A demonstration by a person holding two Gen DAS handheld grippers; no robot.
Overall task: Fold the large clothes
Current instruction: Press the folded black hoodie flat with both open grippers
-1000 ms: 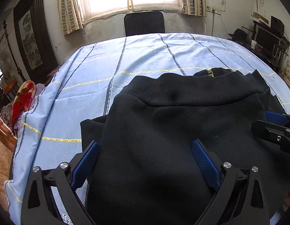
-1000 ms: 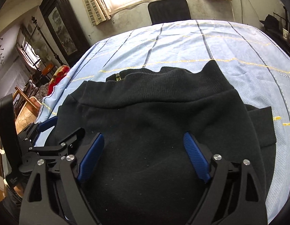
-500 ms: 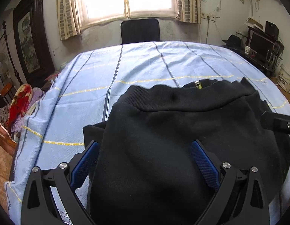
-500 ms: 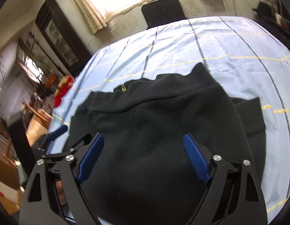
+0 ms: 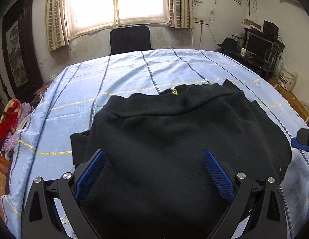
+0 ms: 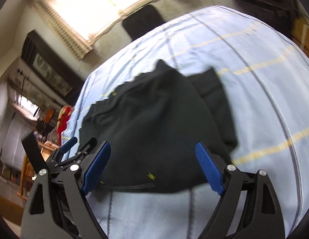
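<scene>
A black sweatshirt (image 5: 174, 139) lies folded on the light blue tablecloth (image 5: 134, 75), its ribbed hem toward the window. My left gripper (image 5: 154, 171) is open and empty, held just above the garment's near part. My right gripper (image 6: 154, 165) is open and empty, tilted, above the sweatshirt's (image 6: 154, 119) near edge; this view is blurred. The right gripper's tip (image 5: 303, 142) shows at the right edge of the left wrist view. The left gripper (image 6: 68, 151) shows at the left of the right wrist view.
A black chair (image 5: 130, 38) stands at the table's far side under the window. A red patterned cloth (image 5: 8, 119) lies on furniture off the left table edge. A desk with a monitor (image 5: 258, 45) and a white bucket (image 5: 287, 78) stand at the right.
Both grippers have pulled back and risen from the sweatshirt. The right gripper has swung right and tilted, so bare tablecloth now shows beneath it. The garment lies still.
</scene>
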